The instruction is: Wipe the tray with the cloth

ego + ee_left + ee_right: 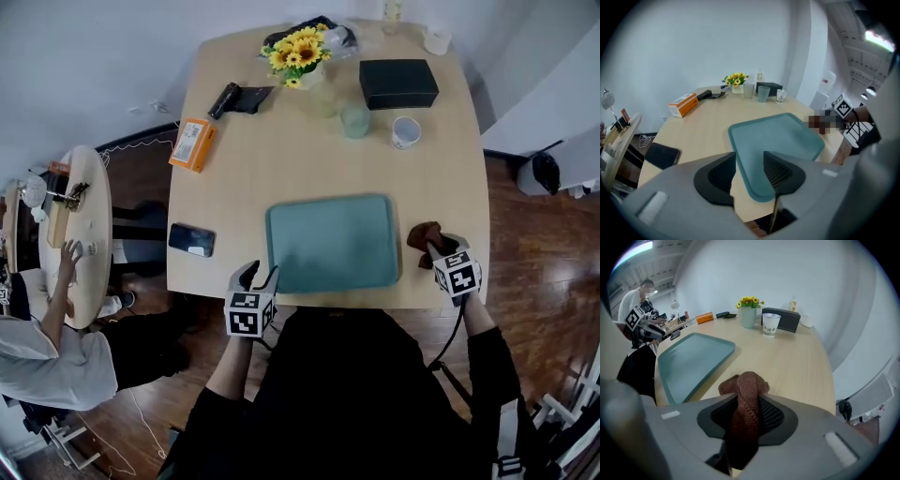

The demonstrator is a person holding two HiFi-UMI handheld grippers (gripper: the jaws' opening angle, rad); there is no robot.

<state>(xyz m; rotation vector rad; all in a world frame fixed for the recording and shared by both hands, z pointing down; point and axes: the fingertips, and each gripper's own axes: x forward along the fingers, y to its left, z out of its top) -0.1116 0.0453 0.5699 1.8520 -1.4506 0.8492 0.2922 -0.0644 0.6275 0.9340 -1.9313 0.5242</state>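
Observation:
A teal tray [333, 242] lies flat near the front edge of the wooden table [244, 178]. My left gripper [260, 277] hovers at the tray's front-left corner. In the left gripper view the left gripper [749, 173] stands open, and the tray [783, 136] shows through the gap with nothing pinched. My right gripper [436, 246] is just right of the tray, shut on a brown cloth [424, 234]. In the right gripper view the cloth [746, 394] is bunched between the jaws of the right gripper [746, 416], and the tray [689, 359] lies to its left.
A black phone [191, 239] lies left of the tray. Farther back are an orange box [192, 143], a vase of yellow flowers [302, 52], a green glass [354, 120], a white cup [405, 132] and a black box [397, 82]. A person sits at a round side table [80, 216] on the left.

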